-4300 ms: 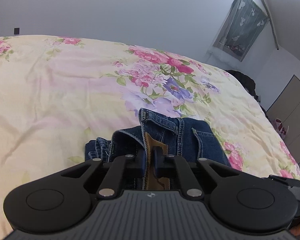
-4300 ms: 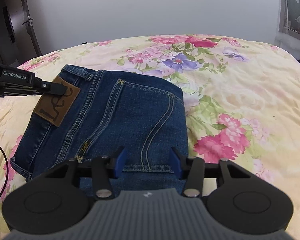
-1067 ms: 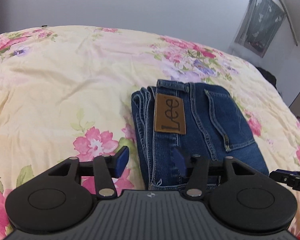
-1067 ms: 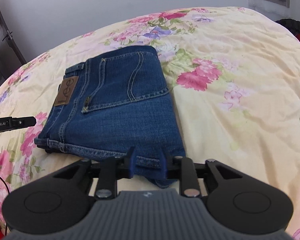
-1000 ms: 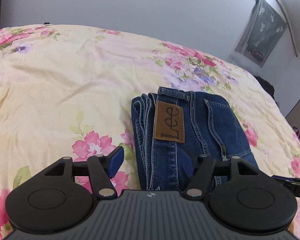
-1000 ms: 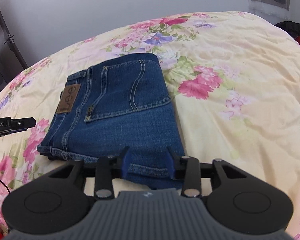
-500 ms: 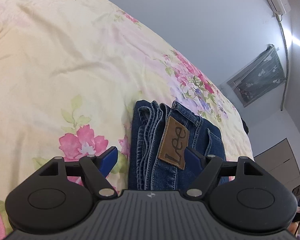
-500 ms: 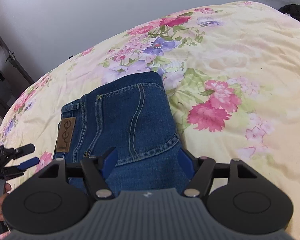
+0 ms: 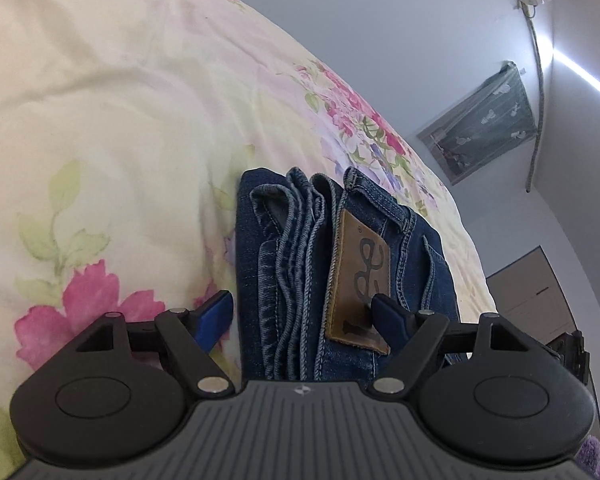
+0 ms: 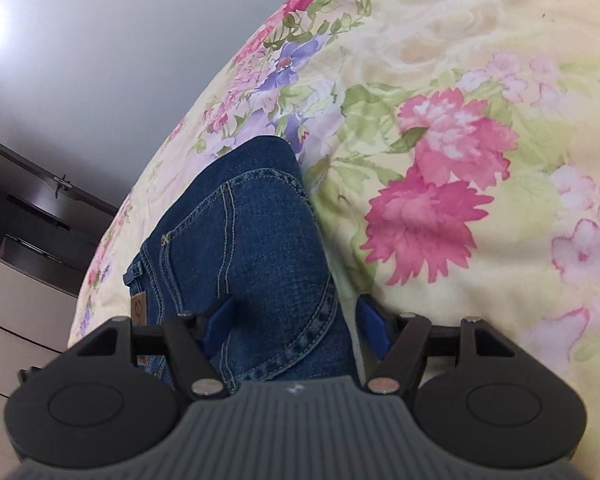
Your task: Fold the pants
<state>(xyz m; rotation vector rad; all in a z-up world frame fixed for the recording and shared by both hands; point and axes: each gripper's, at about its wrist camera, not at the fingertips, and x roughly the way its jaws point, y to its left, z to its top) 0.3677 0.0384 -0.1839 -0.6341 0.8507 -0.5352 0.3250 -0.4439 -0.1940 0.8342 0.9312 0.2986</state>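
Left wrist view: the left gripper (image 9: pixel 302 312) is tilted down over the near end of the folded jeans (image 9: pixel 300 264), its jaws spread wide and having just been opening. The stacked denim edges lie between the blue fingers (image 9: pixel 216 314); whether either pad touches the cloth cannot be told, and neither is seen pressing it. The brown leather patch (image 9: pixel 358 280) on the waistband sits just ahead of the right-hand finger. Beyond, the jeans lie flat on the floral bedspread (image 9: pixel 100 120), with a grey wall and a dark hanging cloth (image 9: pixel 484 120) further off.

Right wrist view: the right gripper (image 10: pixel 294 322) straddles the opposite side of the jeans (image 10: pixel 252 248), jaws apart after widening a moment ago. One finger is over the back pocket, the other beside the folded edge on the bedspread (image 10: pixel 460 160). No clamping shows. The leather patch (image 10: pixel 139 307) is visible at far left; dark furniture (image 10: pixel 28 232) stands beyond the bed.
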